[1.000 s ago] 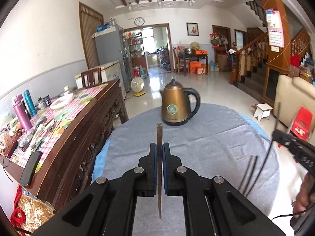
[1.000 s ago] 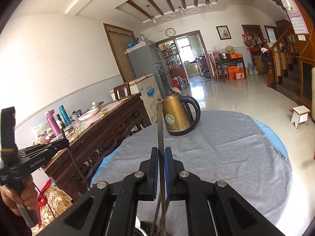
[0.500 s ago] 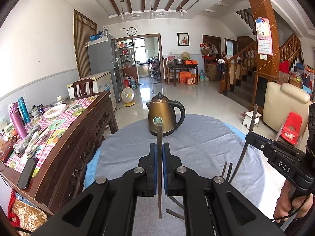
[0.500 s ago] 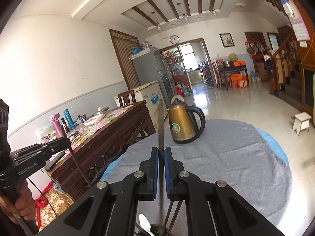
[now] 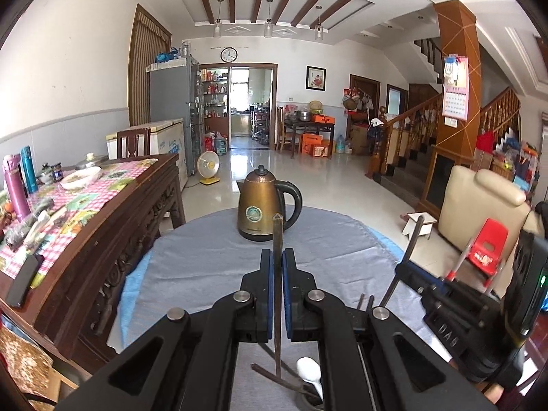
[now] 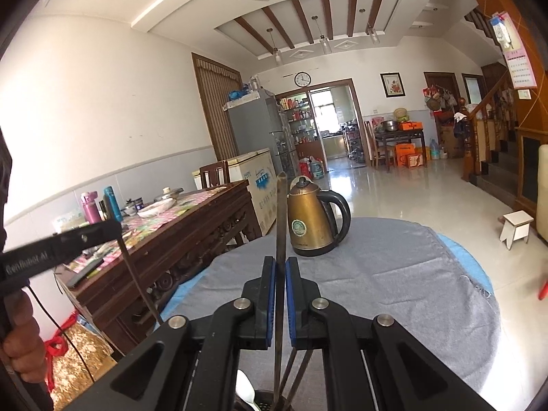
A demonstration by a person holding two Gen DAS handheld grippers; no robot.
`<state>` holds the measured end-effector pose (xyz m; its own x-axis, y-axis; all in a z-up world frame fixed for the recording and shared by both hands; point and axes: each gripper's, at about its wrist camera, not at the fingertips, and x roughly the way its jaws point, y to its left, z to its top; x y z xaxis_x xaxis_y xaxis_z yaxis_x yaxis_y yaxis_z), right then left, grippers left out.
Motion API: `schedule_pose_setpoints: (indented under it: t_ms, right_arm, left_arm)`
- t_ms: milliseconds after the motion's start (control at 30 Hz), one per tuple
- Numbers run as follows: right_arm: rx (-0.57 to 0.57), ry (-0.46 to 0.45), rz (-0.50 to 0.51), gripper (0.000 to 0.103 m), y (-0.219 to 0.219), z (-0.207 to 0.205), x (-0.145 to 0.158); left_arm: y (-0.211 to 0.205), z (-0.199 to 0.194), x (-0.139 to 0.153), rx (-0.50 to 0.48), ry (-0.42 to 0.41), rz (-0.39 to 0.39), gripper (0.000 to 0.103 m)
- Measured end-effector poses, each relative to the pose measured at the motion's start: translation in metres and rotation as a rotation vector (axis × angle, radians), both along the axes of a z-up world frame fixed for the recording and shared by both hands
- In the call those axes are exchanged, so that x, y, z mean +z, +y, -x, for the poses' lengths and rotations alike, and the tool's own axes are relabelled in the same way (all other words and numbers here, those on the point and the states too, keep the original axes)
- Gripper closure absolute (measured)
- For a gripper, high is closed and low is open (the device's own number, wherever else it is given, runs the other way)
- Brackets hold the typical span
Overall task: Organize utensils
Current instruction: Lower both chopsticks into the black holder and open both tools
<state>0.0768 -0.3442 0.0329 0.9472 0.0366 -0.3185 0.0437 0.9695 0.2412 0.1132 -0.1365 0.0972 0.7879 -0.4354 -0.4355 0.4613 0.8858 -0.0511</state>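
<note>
A thin dark chopstick (image 5: 276, 274) is clamped upright between the blue pads of the left gripper (image 5: 276, 267), whose jaws are closed down to the stick's own thickness; the stick's squared top rises above the fingertips and its lower end hangs free below the pads, over a dark utensil holder (image 5: 310, 399) seen only at the bottom edge; a white spoon (image 5: 310, 371) and another dark stick (image 5: 274, 375) are seen lying in or at that holder, though their seating cannot be told.

A second chopstick (image 6: 281, 239) is pinched the same way by the right gripper (image 6: 281, 274), jaws shut on it; it stands nearly upright, its top reaching level with the kettle's lid in the view, its lower end going down toward the perforated rim of the holder (image 6: 263, 402), where two more dark sticks (image 6: 298, 370) lean and a white spoon bowl (image 6: 245, 388) shows; whether the held stick touches the holder cannot be told.

Both grippers are held over a round table covered by a grey cloth (image 5: 205, 267) laid on a blue one; a brass-coloured electric kettle (image 5: 262, 205) with a black handle stands at the far side, well apart from the holder; a carved wooden sideboard (image 5: 137, 226) stands to the left of the table.
</note>
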Motion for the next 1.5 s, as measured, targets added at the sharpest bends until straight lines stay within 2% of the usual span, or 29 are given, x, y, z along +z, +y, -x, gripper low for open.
schedule_pose_setpoints:
  t_ms: [333,667,767,1200,1500]
  right_arm:
    - [0.035,0.048,0.0,0.096,0.006,-0.002,-0.023]
    - [0.03,0.064,-0.01,0.096,0.003,0.0,-0.031]
    - [0.032,0.066,-0.006,0.096,0.005,0.001,-0.032]
    - [0.036,0.09,-0.04,0.096,-0.001,0.0,-0.04]
    - [0.06,0.098,-0.054,0.096,0.003,0.006,-0.043]
  left_arm:
    - [-0.007,0.0,-0.01,-0.015,0.048,0.017,0.098]
    - [0.004,0.019,0.021,-0.042,-0.018,0.073,0.098]
    - [0.001,0.027,0.023,-0.067,-0.029,0.068,0.098]
    - [-0.019,0.015,-0.03,-0.087,0.129,0.034,0.098]
    - [-0.023,0.014,-0.042,-0.083,0.171,0.022,0.098]
